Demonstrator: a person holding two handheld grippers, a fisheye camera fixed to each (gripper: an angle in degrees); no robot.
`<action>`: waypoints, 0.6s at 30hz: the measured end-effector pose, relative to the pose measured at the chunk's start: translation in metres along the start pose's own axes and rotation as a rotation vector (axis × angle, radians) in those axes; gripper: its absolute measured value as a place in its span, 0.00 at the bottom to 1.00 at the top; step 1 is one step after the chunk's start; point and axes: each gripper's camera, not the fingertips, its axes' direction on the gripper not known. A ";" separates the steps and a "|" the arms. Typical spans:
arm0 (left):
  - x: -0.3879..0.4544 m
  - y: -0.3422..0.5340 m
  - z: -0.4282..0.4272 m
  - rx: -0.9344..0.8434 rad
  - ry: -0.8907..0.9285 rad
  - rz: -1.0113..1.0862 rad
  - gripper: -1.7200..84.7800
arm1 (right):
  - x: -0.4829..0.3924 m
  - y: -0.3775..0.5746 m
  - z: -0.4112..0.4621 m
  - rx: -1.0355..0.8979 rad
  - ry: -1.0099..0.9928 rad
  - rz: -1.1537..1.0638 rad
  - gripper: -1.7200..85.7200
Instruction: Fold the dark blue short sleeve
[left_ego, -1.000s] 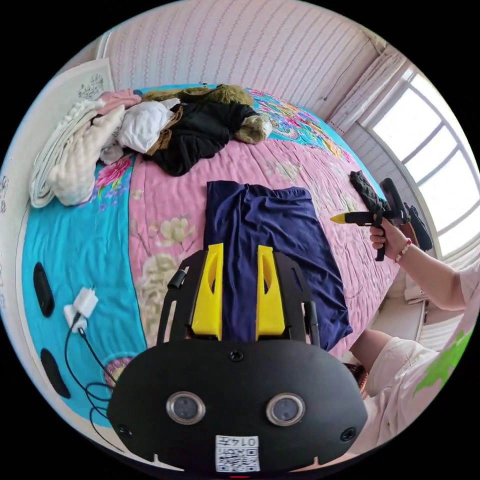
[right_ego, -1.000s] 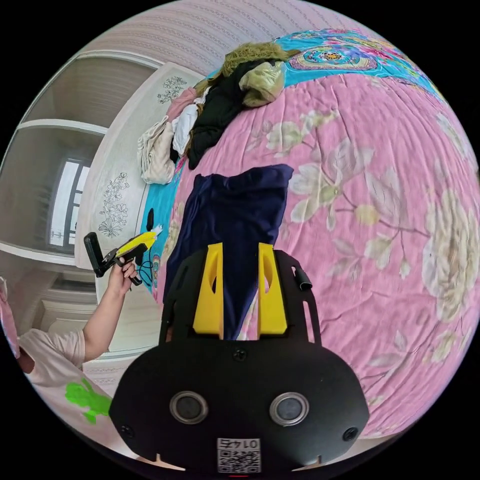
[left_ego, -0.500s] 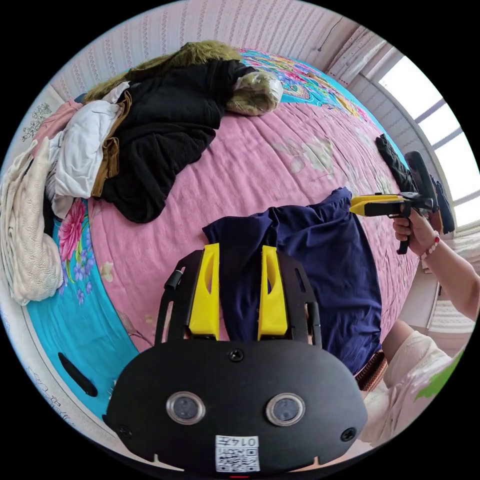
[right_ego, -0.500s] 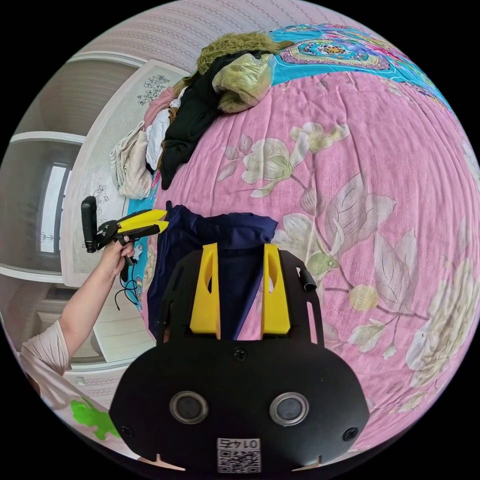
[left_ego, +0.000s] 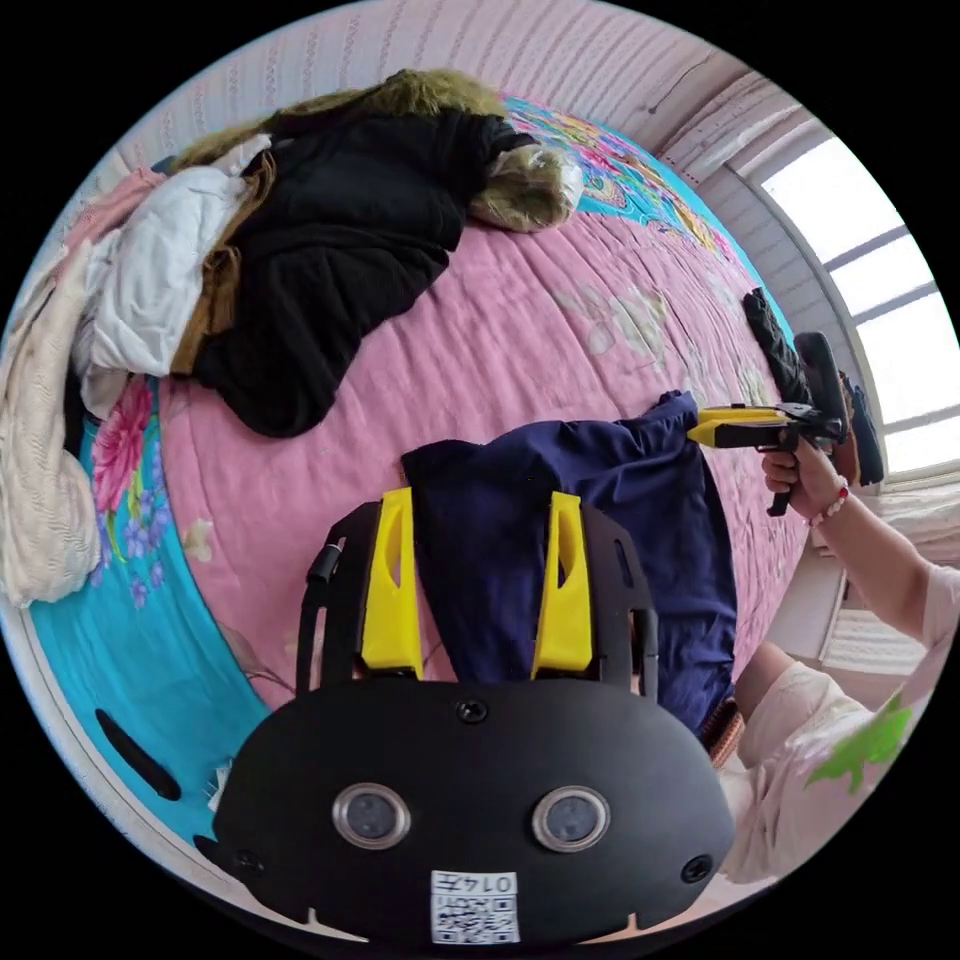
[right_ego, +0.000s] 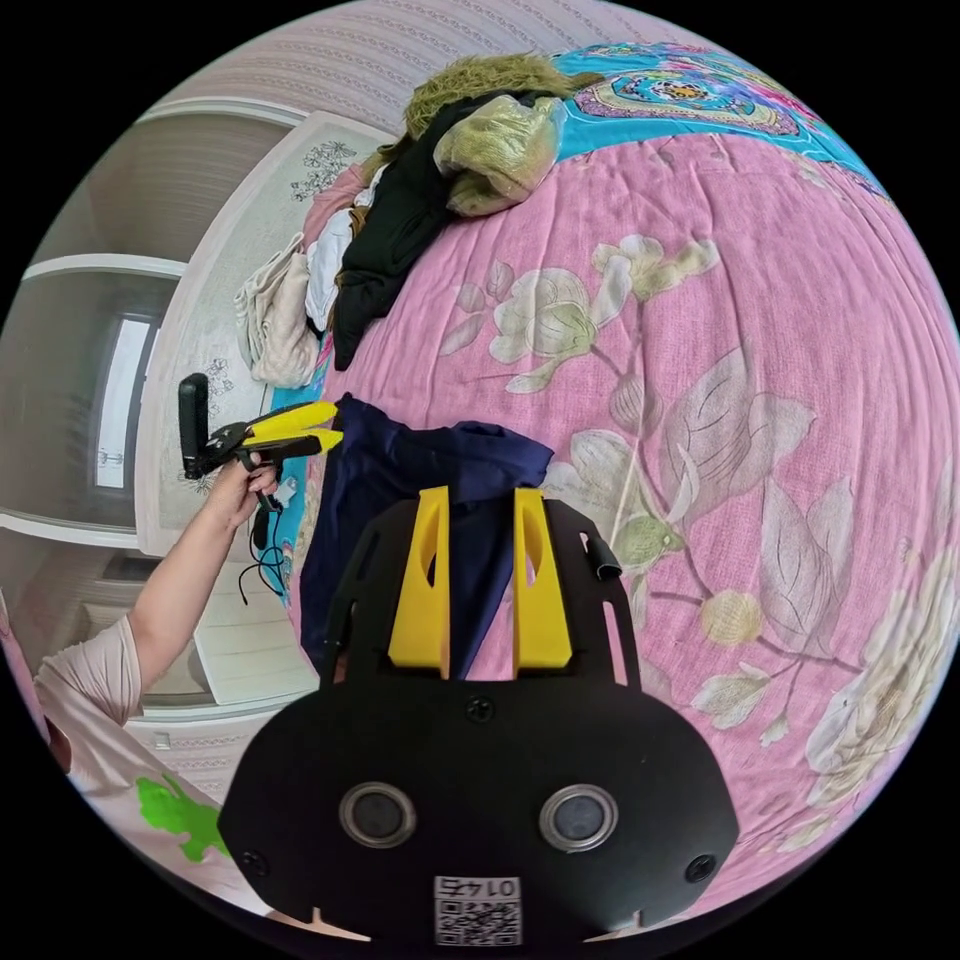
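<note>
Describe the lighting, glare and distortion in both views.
Left gripper view: daylight from the window blows out the panes; the bed bulges under fisheye distortion. Right gripper view: softer, even light with no glare; the pink cover curves like a dome. In both, the shirt stays sharp, with black corners around the circular image.

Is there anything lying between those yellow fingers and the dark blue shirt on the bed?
Nothing visible does. The dark blue short-sleeve shirt lies flat on the pink floral bedspread, directly ahead of the left gripper and the right gripper. The heap of clothes sits well beyond it.
</note>
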 end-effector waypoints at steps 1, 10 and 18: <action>0.001 -0.003 -0.002 0.008 -0.018 -0.001 0.23 | 0.001 0.000 -0.001 0.000 -0.004 0.000 0.13; -0.024 -0.001 -0.051 0.142 -0.112 -0.046 0.22 | 0.007 0.006 -0.011 -0.023 -0.013 -0.026 0.12; -0.025 -0.017 -0.011 0.018 -0.044 -0.045 0.25 | 0.015 0.016 -0.012 -0.022 -0.033 -0.019 0.12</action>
